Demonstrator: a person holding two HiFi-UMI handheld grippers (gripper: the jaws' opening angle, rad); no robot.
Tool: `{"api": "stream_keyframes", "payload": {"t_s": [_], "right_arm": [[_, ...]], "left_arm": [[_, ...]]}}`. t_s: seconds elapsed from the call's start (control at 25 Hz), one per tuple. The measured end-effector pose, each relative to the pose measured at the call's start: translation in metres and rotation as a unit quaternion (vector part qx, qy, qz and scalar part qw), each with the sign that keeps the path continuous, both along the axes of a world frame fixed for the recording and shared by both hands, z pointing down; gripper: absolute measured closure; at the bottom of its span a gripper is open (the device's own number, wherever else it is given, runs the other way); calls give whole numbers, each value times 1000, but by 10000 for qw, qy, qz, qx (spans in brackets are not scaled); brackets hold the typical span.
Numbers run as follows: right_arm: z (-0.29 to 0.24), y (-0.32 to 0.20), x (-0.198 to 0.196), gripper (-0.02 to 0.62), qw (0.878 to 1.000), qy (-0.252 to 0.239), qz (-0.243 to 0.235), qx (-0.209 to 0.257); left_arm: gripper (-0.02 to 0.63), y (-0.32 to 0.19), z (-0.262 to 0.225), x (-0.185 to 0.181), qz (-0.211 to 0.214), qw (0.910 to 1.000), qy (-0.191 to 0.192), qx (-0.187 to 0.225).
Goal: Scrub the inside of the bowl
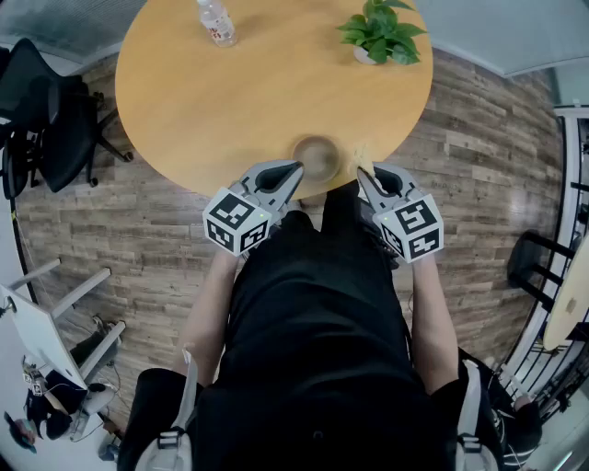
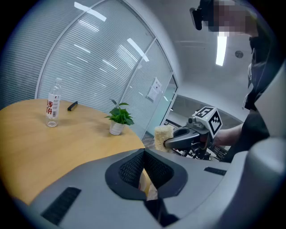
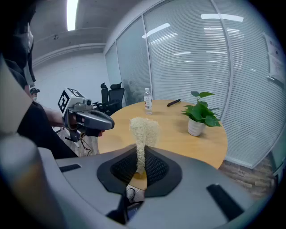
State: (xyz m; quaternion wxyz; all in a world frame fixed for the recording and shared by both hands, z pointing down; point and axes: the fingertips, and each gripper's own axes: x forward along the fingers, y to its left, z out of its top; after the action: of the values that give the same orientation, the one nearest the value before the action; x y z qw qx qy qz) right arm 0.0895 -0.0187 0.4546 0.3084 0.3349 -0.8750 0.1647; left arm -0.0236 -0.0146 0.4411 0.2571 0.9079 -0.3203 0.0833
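Observation:
A brownish bowl [image 1: 316, 156] stands at the near edge of the round wooden table [image 1: 230, 101]. My left gripper [image 1: 296, 168] sits just left of the bowl with its jaws shut and nothing visibly held between them. My right gripper [image 1: 361, 172] is just right of the bowl, shut on a pale fibrous scrubber [image 1: 363, 155]. In the right gripper view the scrubber [image 3: 144, 134] sticks up from the jaws of the right gripper [image 3: 140, 154], and the left gripper [image 3: 89, 118] hovers at the left. In the left gripper view, the left gripper [image 2: 144, 154] hides the bowl; the scrubber [image 2: 162, 136] shows beyond.
A water bottle [image 1: 216, 20] and a potted plant [image 1: 379, 35] stand at the table's far side, and a dark pen [image 2: 72, 106] lies beyond the bottle. A black office chair [image 1: 46, 120] is left of the table. The person's black-clad body fills the near foreground.

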Motion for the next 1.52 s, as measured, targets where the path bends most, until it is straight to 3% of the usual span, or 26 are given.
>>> {"api": "stream_keyframes", "payload": {"t_s": [0.12,0.24,0.52,0.68,0.84,0.96,1.2,1.28,1.52], "right_arm": [[4,3,-1,561,10000,9,-6,-2],[6,3,-1,561,10000,40,-5,-6],[4,3,-8,560,9997,-234,7,-84],[6,4,-10,558,9994,-281,35,-181],[9,7,-12,558,9997,-180,-27,-142],[11,10,-12,558,9998,-132,-46,-128],[13,15,-7,558,9998,-105,-9,-189],[12,16,-8,558,9998,-102,-34,-180],[14,19,-13,558,9997,15,-159,-170]], "left_arm": [[591,2,11,4,56,9998,9,-174],[525,1,21,4,-19,9992,16,-396],[496,-6,51,-13,-684,9928,-368,-911],[479,-3,80,-20,-994,9793,-311,-1736],[456,3,111,-21,-1254,9568,98,-2620],[439,10,131,-16,-1275,9427,169,-3078],[443,14,143,1,-1200,9234,461,-3617],[490,15,145,3,-1231,9179,553,-3731],[561,14,143,7,-1204,9139,713,-3811]]}}
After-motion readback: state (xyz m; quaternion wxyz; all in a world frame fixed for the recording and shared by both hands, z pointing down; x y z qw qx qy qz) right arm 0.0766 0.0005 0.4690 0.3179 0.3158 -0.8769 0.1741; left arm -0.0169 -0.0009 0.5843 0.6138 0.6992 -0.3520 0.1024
